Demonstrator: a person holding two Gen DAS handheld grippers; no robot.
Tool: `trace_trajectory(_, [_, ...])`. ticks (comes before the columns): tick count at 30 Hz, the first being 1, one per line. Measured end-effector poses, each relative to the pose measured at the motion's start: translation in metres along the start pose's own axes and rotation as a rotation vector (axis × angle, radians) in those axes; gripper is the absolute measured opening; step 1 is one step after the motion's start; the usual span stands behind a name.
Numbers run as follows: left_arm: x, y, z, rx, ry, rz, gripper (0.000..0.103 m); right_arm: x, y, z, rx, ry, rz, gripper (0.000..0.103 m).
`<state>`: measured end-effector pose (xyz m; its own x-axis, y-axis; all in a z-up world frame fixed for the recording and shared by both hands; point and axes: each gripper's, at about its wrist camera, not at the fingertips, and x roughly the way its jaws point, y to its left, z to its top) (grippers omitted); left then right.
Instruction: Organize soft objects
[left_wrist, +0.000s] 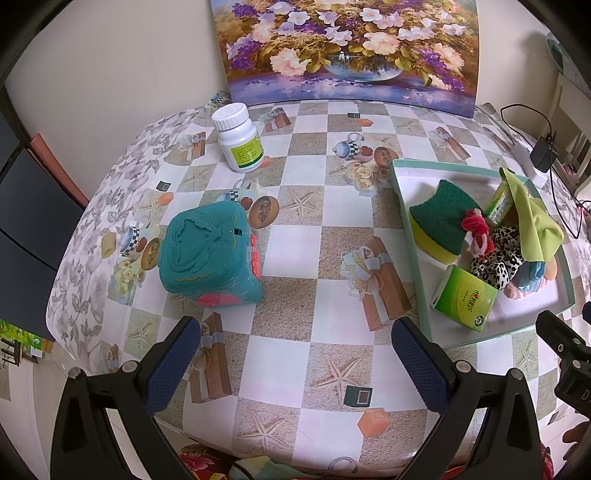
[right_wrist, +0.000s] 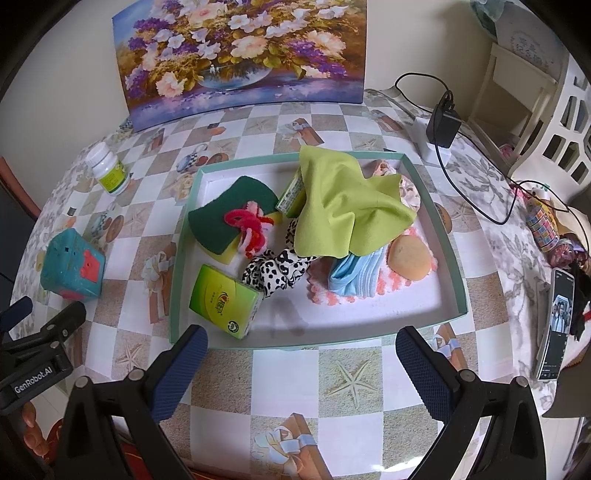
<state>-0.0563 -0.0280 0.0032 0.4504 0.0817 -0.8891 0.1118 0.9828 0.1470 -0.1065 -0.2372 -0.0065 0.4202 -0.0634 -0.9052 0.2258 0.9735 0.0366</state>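
1. Left wrist view, nearest first: the left gripper (left_wrist: 295, 354) has its jaws spread wide with nothing between them, hanging over bare tablecloth. Just past its left finger sits the teal cube (left_wrist: 210, 258), well left of the tray (left_wrist: 413, 236) and the only soft-looking thing not in it yet, I'd guess.
2. The right gripper (right_wrist: 301, 363) is spread and empty too, parked just in front of the tray's near wall.
3. Risk, my guess: the cube is squishy, so an off-centre pinch could make it roll or pop out. It's also fairly close to the table's left edge, well away from the tray, so a nudge could send it off.
4. Farther back left of the tray stands a white bottle (left_wrist: 240, 138). It looks hard, so grabbing it by mistake would be wrong.
5. The tray is crowded: tissue pack (right_wrist: 223, 302), sponge (right_wrist: 225, 221), green cloth (right_wrist: 343, 214). Dropping the cube on that heap might let it tumble out.
6. View differences: only the right wrist shows the whole tray plus the phone (right_wrist: 556, 325) and charger (right_wrist: 441, 125) right of it. The left one shows the cube's embossed top.
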Motion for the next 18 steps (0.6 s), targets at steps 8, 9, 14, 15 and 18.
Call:
trace_trajectory(8, [0.0001,-0.0001,-0.0001,0.001,0.0,0.0,0.103,0.0,0.0,-0.0001,0.001,0.003,-0.001,0.103])
trace_trajectory(9, [0.0,0.0,-0.0001,0.0,0.0,0.0,0.103,0.0002,0.0,-0.0002,0.0,0.004,-0.001,0.103])
trace_trajectory(14, [0.0001,-0.0004,-0.0003,0.001,0.0,0.0,0.103,0.0006,0.0,-0.0002,0.0,0.004,-0.001,0.103])
trace_trajectory(15, [0.0,-0.0004,-0.0002,0.001,-0.001,0.0,0.103,0.0006,0.0002,-0.0001,0.0,0.004,-0.001,0.103])
trace_trajectory(18, [-0.0003,0.0002,0.0002,0.003,-0.003,0.0,0.103,0.0007,0.0001,0.0001,-0.001,0.003,-0.001,0.103])
